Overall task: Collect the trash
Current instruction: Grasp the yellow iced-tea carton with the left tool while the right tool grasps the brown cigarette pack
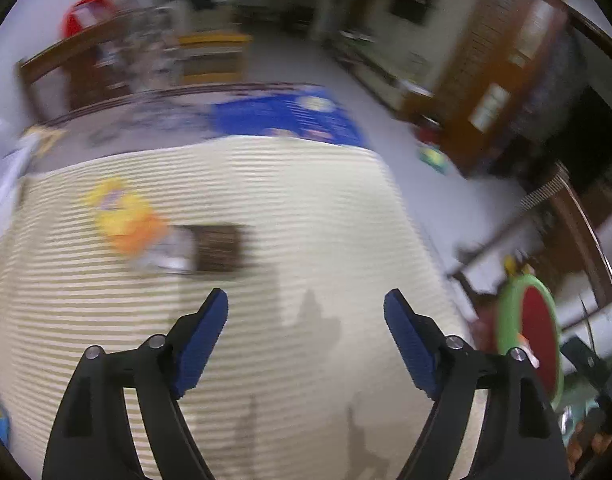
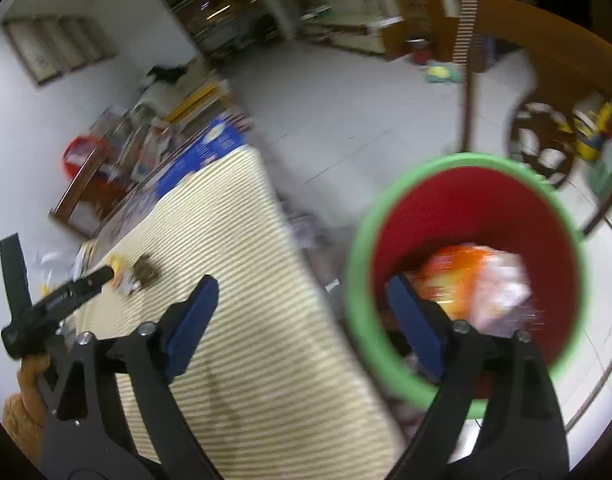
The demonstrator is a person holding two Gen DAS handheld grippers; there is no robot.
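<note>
A red bin with a green rim (image 2: 358, 280) stands on the floor beside the striped table; it also shows in the left wrist view (image 1: 506, 320). An orange wrapper (image 2: 454, 276) and whitish plastic (image 2: 506, 284) lie inside it. My right gripper (image 2: 302, 304) is open and empty, over the table edge and the bin. My left gripper (image 1: 306, 312) is open and empty above the striped cloth (image 1: 286, 208). Ahead of it lie a yellow-orange wrapper (image 1: 126, 216), a silvery wrapper (image 1: 170, 252) and a brown piece (image 1: 220, 248). Both views are blurred.
A blue printed sheet (image 1: 290, 116) lies at the table's far end. White papers (image 1: 2, 176) sit at the far left. A wooden frame (image 1: 78, 60) with clutter stands behind the table. A wooden chair (image 2: 546, 64) stands past the bin on the tiled floor (image 2: 346, 104).
</note>
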